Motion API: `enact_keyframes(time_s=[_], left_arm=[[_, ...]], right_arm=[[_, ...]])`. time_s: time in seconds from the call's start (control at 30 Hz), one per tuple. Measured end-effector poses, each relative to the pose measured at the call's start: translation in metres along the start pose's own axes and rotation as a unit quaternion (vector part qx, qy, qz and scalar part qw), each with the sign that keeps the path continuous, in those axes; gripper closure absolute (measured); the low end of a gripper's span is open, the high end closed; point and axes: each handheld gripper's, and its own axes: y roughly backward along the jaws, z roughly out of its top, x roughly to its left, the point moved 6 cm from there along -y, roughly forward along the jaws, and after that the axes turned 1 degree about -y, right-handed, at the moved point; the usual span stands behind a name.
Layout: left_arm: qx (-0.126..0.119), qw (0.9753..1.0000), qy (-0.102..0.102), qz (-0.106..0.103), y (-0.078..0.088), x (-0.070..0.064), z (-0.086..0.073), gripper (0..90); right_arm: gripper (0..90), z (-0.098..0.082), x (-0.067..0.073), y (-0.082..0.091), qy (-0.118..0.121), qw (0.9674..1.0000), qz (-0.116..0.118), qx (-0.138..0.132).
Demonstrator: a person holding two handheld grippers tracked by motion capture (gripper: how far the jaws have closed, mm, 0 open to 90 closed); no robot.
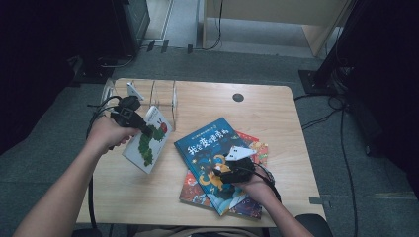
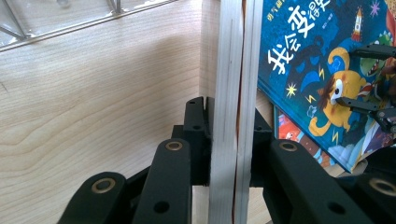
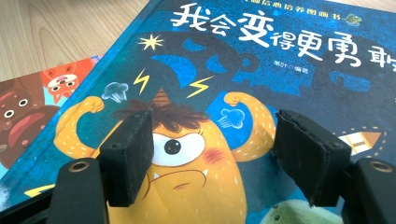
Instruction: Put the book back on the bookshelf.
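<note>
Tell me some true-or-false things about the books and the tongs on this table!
1. The left tongs are shut on the caterpillar book. True.
2. The blue monster book lies under the red book. False: the blue one lies on top of the red one.
3. The right tongs are clamped on the blue monster book. False: their jaws stand open over its cover.
4. A clear wire rack stands at the far left of the wooden table. True.
5. The caterpillar book lies flat. False: it is tilted up.
</note>
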Motion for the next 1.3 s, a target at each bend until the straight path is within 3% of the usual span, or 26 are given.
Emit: enact_keyframes(time_s=[0.23, 0.97, 1.3], left_arm=[[0.009, 0.9998, 0.015, 0.004, -0.004, 0.002, 0.008, 77.3], [0.028, 0.9985, 0.031, 0.036, -0.011, -0.002, 0.033, 77.3], [0.026, 0.9979, 0.049, 0.032, -0.011, 0.001, 0.046, 77.3]], right_arm=[[28.8, 0.0, 0.0, 0.0, 0.0, 1.0, 0.0, 0.0], [28.8, 0.0, 0.0, 0.0, 0.001, 1.0, 0.0, 0.0], [28.8, 0.0, 0.0, 0.0, 0.001, 1.0, 0.0, 0.0]])
